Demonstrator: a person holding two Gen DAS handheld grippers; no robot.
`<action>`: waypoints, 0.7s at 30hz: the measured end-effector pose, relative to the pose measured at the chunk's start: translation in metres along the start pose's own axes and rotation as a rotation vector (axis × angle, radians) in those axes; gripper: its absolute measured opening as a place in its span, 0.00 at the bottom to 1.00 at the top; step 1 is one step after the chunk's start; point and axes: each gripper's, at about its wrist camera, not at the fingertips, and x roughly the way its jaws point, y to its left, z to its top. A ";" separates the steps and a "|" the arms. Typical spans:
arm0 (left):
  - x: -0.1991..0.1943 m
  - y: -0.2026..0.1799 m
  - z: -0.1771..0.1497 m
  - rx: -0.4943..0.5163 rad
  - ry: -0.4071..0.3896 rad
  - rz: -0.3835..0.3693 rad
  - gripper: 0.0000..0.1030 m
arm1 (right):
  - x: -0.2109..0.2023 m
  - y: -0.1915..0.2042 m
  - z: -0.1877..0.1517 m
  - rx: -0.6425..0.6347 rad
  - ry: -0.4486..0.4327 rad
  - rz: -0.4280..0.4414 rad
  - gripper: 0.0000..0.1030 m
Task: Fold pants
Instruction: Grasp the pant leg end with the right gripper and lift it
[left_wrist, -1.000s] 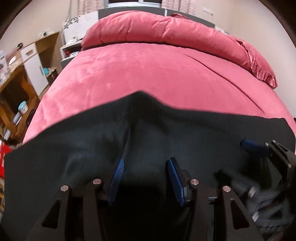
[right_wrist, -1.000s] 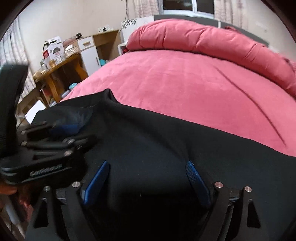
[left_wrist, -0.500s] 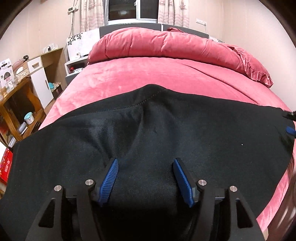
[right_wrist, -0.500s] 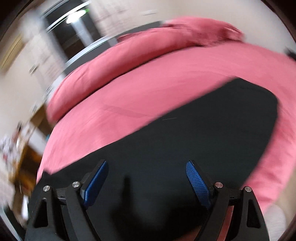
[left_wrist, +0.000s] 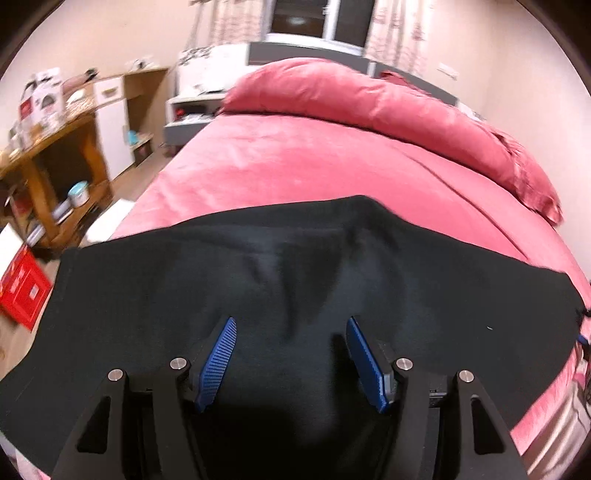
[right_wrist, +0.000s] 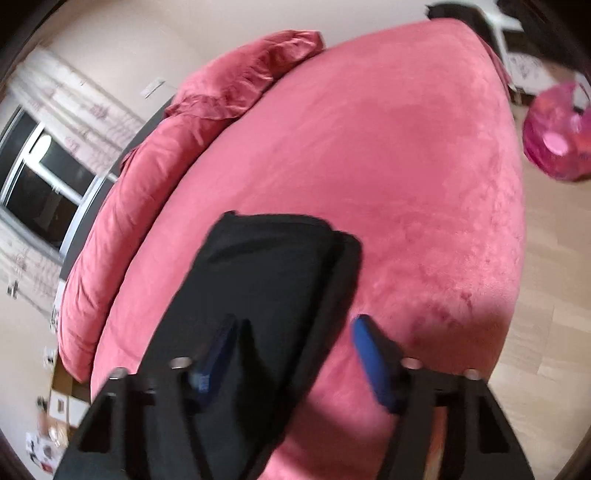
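Black pants (left_wrist: 295, 266) lie spread across the near part of a pink bed (left_wrist: 314, 166). My left gripper (left_wrist: 291, 325) hovers over the middle of the cloth, open, with its blue pads (left_wrist: 218, 358) well apart and only flat fabric under them. In the right wrist view the pants (right_wrist: 266, 266) show as a narrow dark strip ending in a squared edge. My right gripper (right_wrist: 295, 321) sits over that end, rolled sideways. Its jaws are closing, with the strip's right edge between them and the right pad (right_wrist: 369, 354) over bare bed (right_wrist: 406, 184). Neither pad presses on cloth.
A rolled pink quilt (left_wrist: 369, 107) lies along the head of the bed. A wooden desk (left_wrist: 48, 147), a white nightstand (left_wrist: 192, 107) and a red box (left_wrist: 22, 288) stand left of the bed. A pink bag (right_wrist: 557, 136) rests on the wooden floor (right_wrist: 554, 258) beyond the bed's right side.
My right gripper swung away from the left one to the far right end of the pants, rolled over, and its jaws narrowed. My left gripper's jaws widened and it shifted slightly.
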 end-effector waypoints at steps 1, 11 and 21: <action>0.002 0.005 -0.001 -0.015 0.011 0.007 0.61 | 0.002 -0.003 0.002 0.025 -0.019 0.014 0.56; 0.011 -0.002 -0.008 0.034 0.033 0.035 0.70 | 0.002 0.010 0.016 0.021 0.021 0.098 0.18; 0.011 0.001 -0.009 0.022 0.026 0.022 0.70 | -0.069 0.108 -0.005 -0.228 -0.055 0.273 0.16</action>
